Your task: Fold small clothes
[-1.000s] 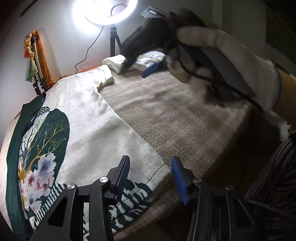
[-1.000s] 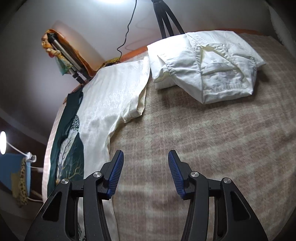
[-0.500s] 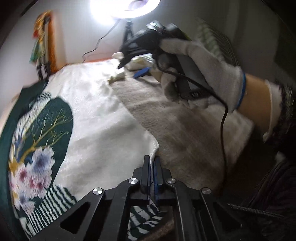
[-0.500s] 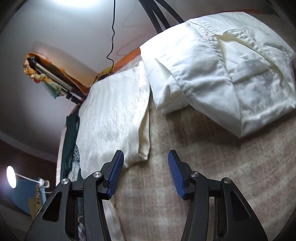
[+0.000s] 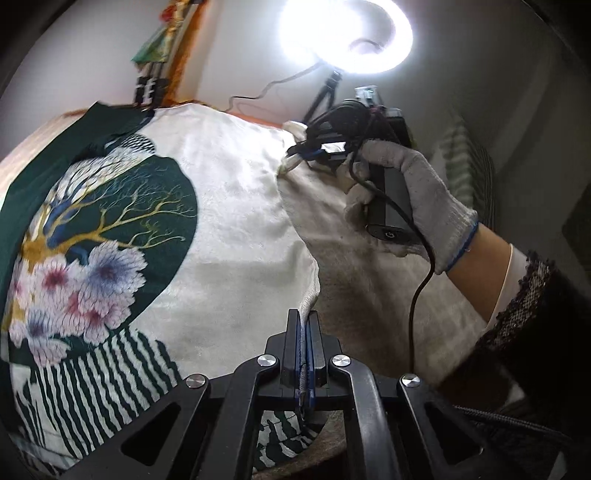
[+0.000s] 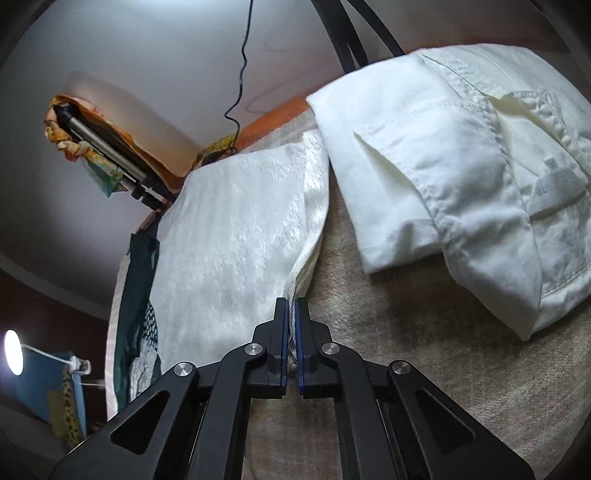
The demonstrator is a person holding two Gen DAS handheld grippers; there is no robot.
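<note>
Both claws are clamped on the cream printed shirt (image 5: 236,221) spread flat on the beige blanket (image 6: 424,350). The left claw (image 5: 304,332) pinches the shirt's edge near the striped hem; the right claw (image 6: 291,321) grips its edge at the sleeve end, just beside the folded white garment (image 6: 461,177). A gloved hand (image 5: 410,192) holds the right claw's handle beyond the shirt, under the ring light (image 5: 347,33).
</note>
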